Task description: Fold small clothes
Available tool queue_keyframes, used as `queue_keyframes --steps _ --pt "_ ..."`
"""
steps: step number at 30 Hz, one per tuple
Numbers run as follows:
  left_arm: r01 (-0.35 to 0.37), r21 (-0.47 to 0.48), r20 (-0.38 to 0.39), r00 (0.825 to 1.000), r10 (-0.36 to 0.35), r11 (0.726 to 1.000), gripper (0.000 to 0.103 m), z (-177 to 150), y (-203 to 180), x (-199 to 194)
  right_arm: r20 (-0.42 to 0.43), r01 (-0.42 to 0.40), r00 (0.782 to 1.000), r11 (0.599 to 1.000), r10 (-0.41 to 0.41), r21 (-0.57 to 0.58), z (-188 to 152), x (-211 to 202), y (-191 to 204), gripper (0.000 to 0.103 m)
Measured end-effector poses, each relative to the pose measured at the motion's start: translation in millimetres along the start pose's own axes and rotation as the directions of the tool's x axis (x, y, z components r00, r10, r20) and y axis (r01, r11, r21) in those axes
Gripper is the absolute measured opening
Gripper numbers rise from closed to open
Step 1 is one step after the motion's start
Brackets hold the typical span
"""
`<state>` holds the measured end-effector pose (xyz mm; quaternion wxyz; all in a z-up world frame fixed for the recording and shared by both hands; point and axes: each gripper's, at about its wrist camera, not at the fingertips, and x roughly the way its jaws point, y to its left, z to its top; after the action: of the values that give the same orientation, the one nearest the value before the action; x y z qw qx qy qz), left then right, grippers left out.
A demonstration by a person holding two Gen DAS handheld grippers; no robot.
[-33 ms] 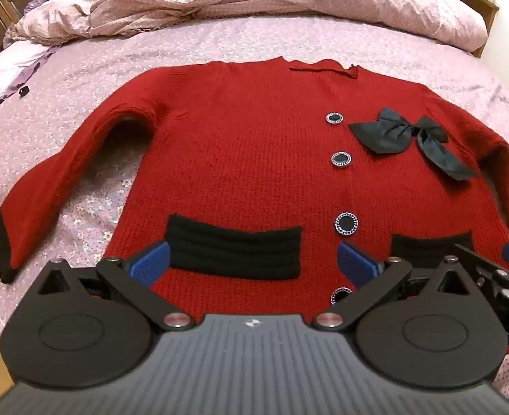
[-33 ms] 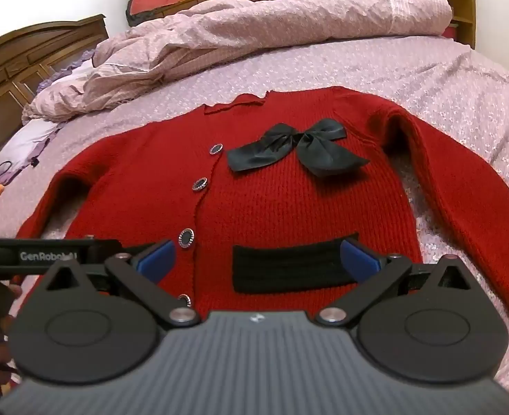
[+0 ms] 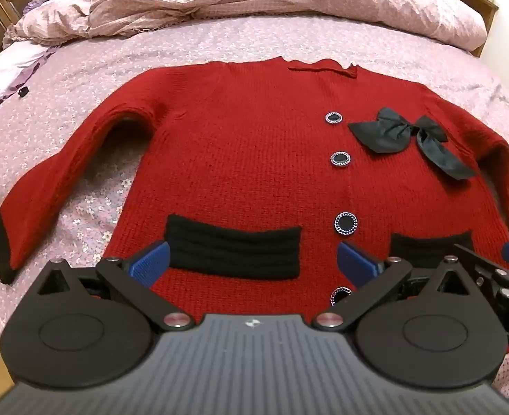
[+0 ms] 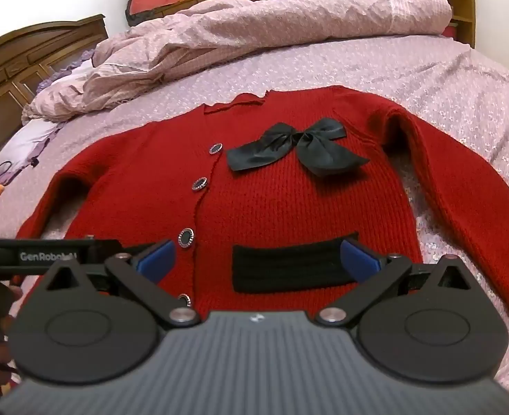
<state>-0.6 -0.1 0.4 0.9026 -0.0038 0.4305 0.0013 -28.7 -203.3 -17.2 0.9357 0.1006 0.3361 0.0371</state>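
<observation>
Red knit cardigan (image 3: 247, 173) lies flat, face up, buttoned, on the pink floral bedsheet (image 3: 219, 45), sleeves splayed out to both sides; no fold made yet, by the look of it; left gripper (image 3: 252, 263) hangs over the hem near the left black pocket (image 3: 233, 252), jaws spread wide, nothing held; right gripper (image 4: 259, 259) is likewise spread and empty over the other black pocket (image 4: 289, 266), just beside the left one. Risks: black bow (image 4: 295, 148) sits loose on the chest, likely to bunch or get trapped crooked under a sleeve fold; chunky knit is thick and stretchy, so a shallow pinch at the hem may grab only the top layer and peel the front off the back; buttons (image 3: 346, 223) along the placket could snag a finger; grippers this close may clash if both close in on the hem centre; soft sheet may lift with the knit; rumpled duvet (image 4: 254, 27) at the far end limits room to slide the garment.
</observation>
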Motion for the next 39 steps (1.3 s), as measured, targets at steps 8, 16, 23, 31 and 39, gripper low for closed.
queue_keyframes --steps 8,16,23,31,39 --pt "-0.014 0.009 -0.011 1.000 0.014 1.000 0.103 3 -8 1 0.002 0.000 1.000 1.000 0.000 -0.001 0 2 -1 0.103" --pt "-0.003 0.004 -0.007 1.000 0.003 1.000 0.103 0 -4 1 0.004 0.001 1.000 1.000 -0.001 -0.009 -8 2 1 0.103" --pt "0.002 0.001 -0.010 1.000 -0.002 1.000 0.103 0 -1 2 -0.011 0.000 1.000 1.000 0.000 0.005 0 3 -2 0.103" --pt "0.002 0.000 -0.011 1.000 -0.002 1.000 0.103 -1 0 2 -0.013 0.000 1.000 1.000 0.000 0.006 0 3 -2 0.103" --pt "0.001 0.000 -0.012 1.000 -0.001 1.000 0.103 -1 0 2 -0.015 0.001 1.000 1.000 -0.001 0.008 0 3 -1 0.103"
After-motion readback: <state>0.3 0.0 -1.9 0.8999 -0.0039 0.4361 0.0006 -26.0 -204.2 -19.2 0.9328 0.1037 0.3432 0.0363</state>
